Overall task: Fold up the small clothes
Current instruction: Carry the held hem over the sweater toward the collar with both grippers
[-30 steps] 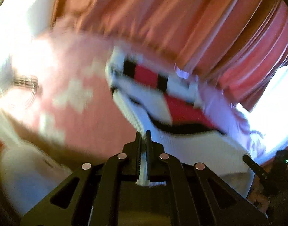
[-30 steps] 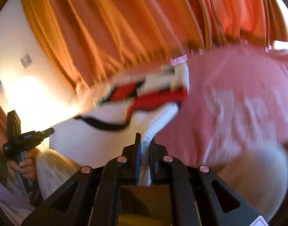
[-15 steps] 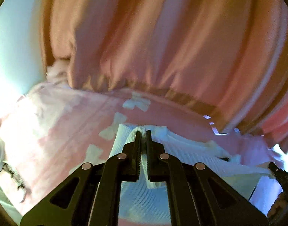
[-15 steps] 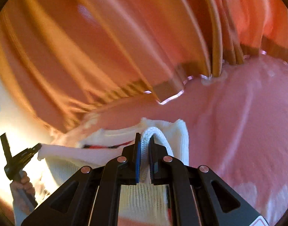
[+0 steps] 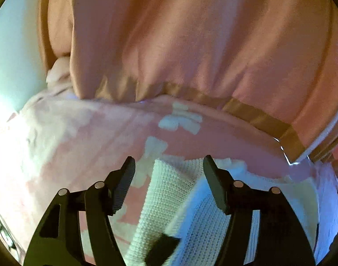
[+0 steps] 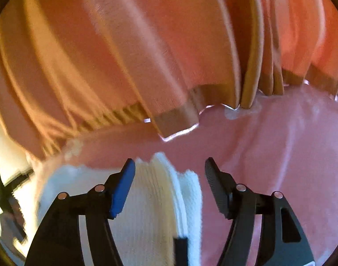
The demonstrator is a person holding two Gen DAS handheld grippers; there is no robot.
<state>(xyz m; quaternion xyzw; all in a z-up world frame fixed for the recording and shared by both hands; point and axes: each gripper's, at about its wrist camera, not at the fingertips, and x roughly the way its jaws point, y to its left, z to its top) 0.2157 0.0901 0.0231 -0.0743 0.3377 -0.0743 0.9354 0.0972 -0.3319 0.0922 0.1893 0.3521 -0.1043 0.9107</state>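
Both left gripper (image 5: 169,166) and right gripper (image 6: 169,166) spread wide, holding nothing, over the white knit sweater (image 5: 169,199) lying doubled on pink blanket (image 5: 80,137); one fold looks laid, more likely left.

The white knit garment (image 5: 169,201) lies on a pink blanket (image 5: 84,146) with pale bow-like shapes, its far edge short of the hem of the orange curtain (image 5: 191,44) behind. It is a waffle-textured knit, doubled over on itself: in the left wrist view one layer rests over another along a slanted fold line, and a dark band shows near the bottom edge. In the right wrist view the same garment (image 6: 155,201) appears cream-white, with stacked layers forming a ridged fold edge at its far end, and a dark strip low down. It lies flat, spread toward the sides
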